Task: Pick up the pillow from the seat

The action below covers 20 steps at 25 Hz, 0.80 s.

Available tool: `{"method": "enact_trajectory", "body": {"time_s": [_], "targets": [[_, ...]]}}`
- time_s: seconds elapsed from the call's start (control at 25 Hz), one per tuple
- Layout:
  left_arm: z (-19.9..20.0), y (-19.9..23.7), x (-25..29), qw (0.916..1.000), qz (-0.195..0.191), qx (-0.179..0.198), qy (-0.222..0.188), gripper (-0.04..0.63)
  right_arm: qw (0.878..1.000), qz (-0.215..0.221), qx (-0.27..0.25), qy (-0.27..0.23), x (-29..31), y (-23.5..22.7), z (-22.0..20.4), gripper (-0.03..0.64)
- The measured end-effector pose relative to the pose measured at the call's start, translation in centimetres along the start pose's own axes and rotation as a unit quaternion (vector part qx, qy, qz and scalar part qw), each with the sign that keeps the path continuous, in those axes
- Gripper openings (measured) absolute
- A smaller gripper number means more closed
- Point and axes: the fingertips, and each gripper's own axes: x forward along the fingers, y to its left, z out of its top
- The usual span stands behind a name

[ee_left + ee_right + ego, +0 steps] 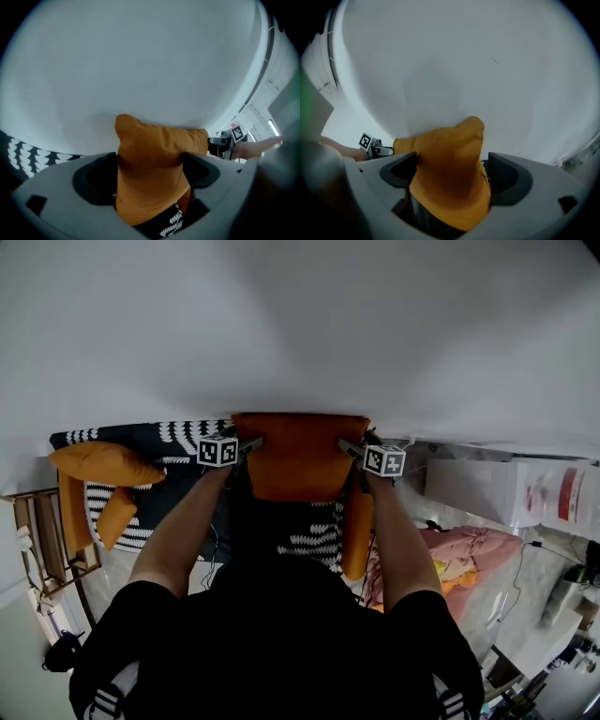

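Two upper corners of the orange pillow (300, 454) are what this step turns on. The pillow stands upright at the centre of the head view, in front of the wall (300, 324), and its lower edge seems to rest on the seat (314, 538), so it is not yet lifted. The left gripper (251, 443) is at its upper left corner and the right gripper (349, 448) at its upper right. In each gripper view the jaws are spread wide with a corner of orange cloth standing between them. The cloth fills most of the gap, but I see no pinch in it, so I judge that neither gripper has hold of it.

To do this well, I would push each gripper a little deeper, so that stuffing and not just the seam tip lies between the pads. Then close both together and lift evenly. A one-sided grip would likely let the soft pillow sag, twist or slip out.

Most of the upper frame is plain white wall. Below it the seat wears a black cover with a white leaf-like pattern. Pink bedding (464, 554) lies at lower right, with white boxes (511, 488) above it. More orange cushions (103, 463) lie at the left end of the seat, beside a wooden frame (42, 531).
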Motion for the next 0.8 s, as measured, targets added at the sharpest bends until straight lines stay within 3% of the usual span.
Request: {"method": "enact_trajectory", "body": {"time_s": [0.56, 0.8], "targets": [[0.2, 0.3, 2.0, 0.9997, -0.02, -0.01, 0.014, 0.436, 0.999, 0.019, 0.043, 0.02, 2.7, 0.4, -0.4, 0.453], [0.2, -0.6, 1.8, 0.9993, -0.031, -0.016, 0.012, 0.401, 0.999, 0.015, 0.038, 0.023, 2.5, 0.9, -0.6, 0.445]]}}
